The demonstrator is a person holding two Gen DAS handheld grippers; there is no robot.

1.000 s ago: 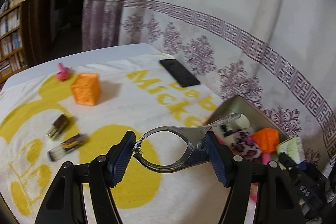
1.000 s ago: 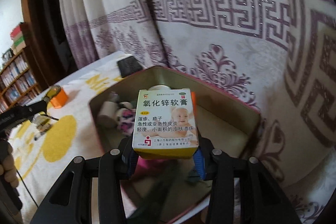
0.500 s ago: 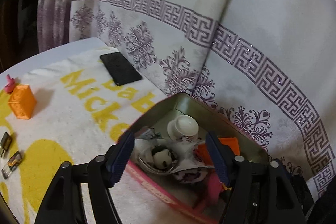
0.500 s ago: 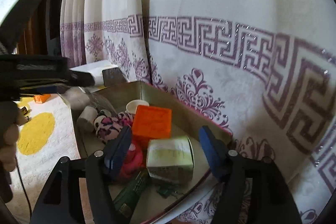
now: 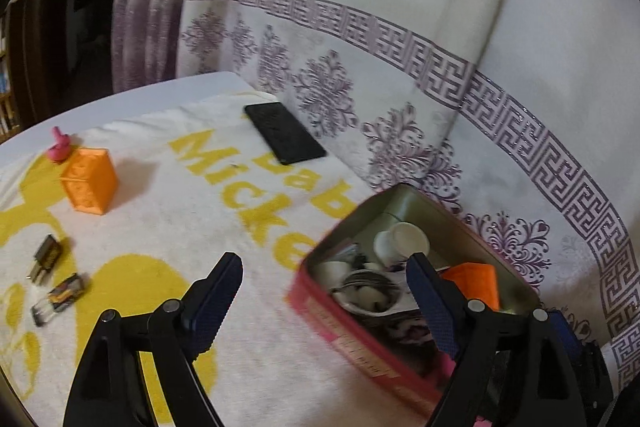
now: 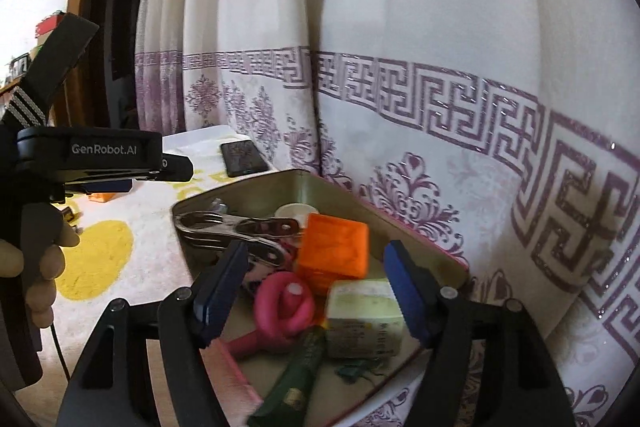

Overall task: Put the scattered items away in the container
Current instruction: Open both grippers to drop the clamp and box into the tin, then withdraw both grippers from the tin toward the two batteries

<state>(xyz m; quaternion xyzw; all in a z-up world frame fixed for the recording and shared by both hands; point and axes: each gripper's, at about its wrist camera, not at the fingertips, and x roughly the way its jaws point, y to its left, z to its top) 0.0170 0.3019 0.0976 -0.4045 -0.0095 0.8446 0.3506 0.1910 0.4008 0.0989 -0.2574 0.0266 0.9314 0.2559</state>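
Observation:
The pink tin box (image 5: pixel 360 345) (image 6: pixel 296 181) holds a metal clamp (image 6: pixel 236 233), an orange cube (image 6: pixel 334 253), a medicine box (image 6: pixel 362 319), a pink toy (image 6: pixel 282 305) and a white cap (image 5: pixel 402 241). My left gripper (image 5: pixel 324 303) is open and empty just left of the tin. My right gripper (image 6: pixel 316 293) is open and empty above the tin's contents. On the towel lie an orange block (image 5: pixel 90 181), a pink toy (image 5: pixel 58 147), a plug (image 5: pixel 46 259) and a small toy car (image 5: pixel 60 299).
A black phone (image 5: pixel 284 133) lies at the towel's far edge, also in the right wrist view (image 6: pixel 242 158). A patterned curtain (image 5: pixel 440 67) hangs right behind the table. The person's hand and left gripper body (image 6: pixel 92 155) sit left of the tin.
The left gripper let the metal clamp go into the tin and swung back left. The right gripper released the medicine box into the tin and opened.

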